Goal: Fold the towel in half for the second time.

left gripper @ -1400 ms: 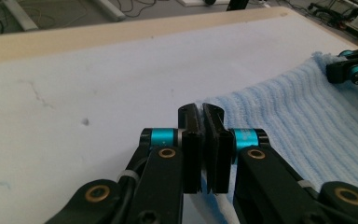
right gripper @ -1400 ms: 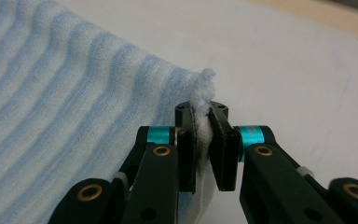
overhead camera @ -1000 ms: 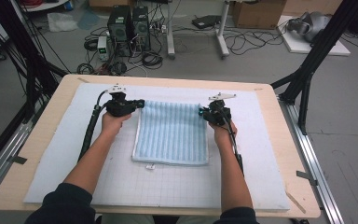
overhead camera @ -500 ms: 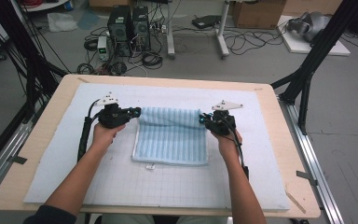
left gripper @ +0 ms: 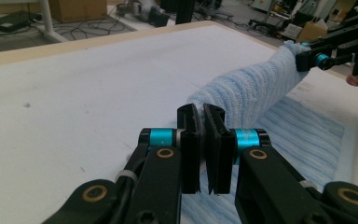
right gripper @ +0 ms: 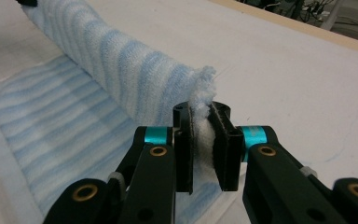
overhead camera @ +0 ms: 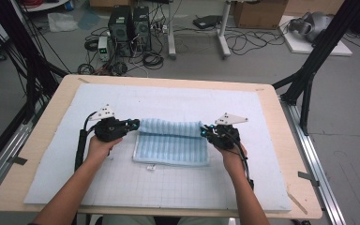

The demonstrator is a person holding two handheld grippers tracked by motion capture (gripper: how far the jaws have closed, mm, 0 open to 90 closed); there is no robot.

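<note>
Where each gripper (overhead camera: 133, 124) (overhead camera: 205, 131) clamps it, the towel's (overhead camera: 171, 145) corners are hidden

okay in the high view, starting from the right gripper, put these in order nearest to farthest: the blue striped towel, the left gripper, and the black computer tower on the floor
From the right gripper, in the high view:
1. Blue striped towel: clamped in its fingers, spreading to its left.
2. Left gripper: at the towel's opposite end.
3. Black computer tower: on the floor beyond the table's far edge, toward the left.

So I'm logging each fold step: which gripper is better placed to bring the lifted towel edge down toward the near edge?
Neither alone: left gripper and right gripper each clamp a far corner of the towel, level with each other. They'd likely move together.
</note>
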